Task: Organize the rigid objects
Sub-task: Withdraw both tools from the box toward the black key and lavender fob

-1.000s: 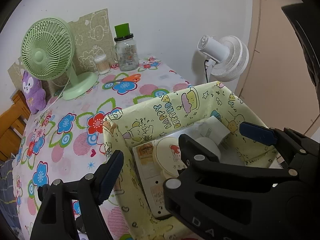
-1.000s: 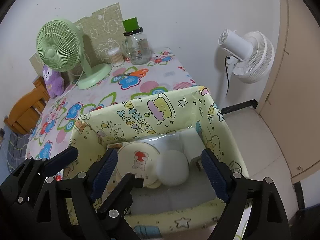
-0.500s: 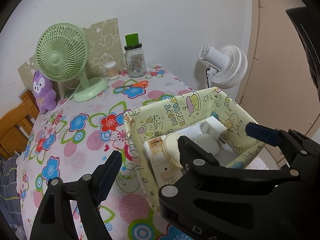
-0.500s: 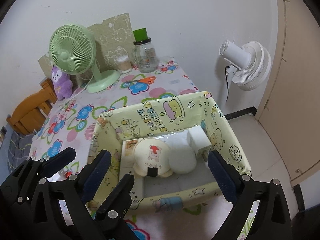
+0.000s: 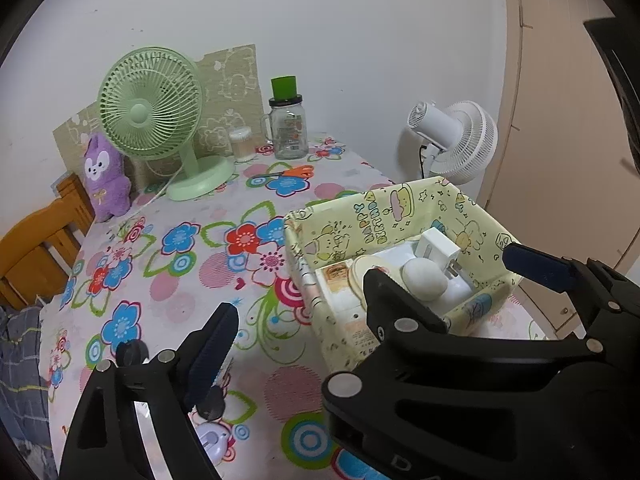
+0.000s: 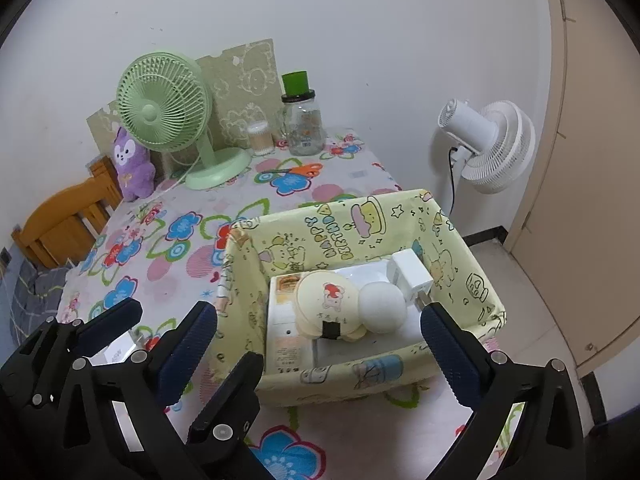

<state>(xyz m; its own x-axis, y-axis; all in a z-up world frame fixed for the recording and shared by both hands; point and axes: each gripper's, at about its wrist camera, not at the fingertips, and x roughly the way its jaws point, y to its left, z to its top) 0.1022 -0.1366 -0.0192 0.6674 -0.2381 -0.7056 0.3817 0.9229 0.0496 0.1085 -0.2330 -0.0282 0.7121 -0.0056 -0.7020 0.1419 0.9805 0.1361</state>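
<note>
Yellow cartoon-print box (image 6: 352, 236), packed full

soft, even indoor light, no hard shadows or glare, sharp focus in the middle, strong fisheye bending with dark rounded corners, slight softness toward the edges

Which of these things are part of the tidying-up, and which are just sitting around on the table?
Part of the tidying:
- yellow cartoon box
- round cream case
- white ball
- white plug
- flat white packet

Just sitting around:
- green fan
- purple plush toy
- glass jar
- cotton swab tub
- orange scissors
- white fan
</note>
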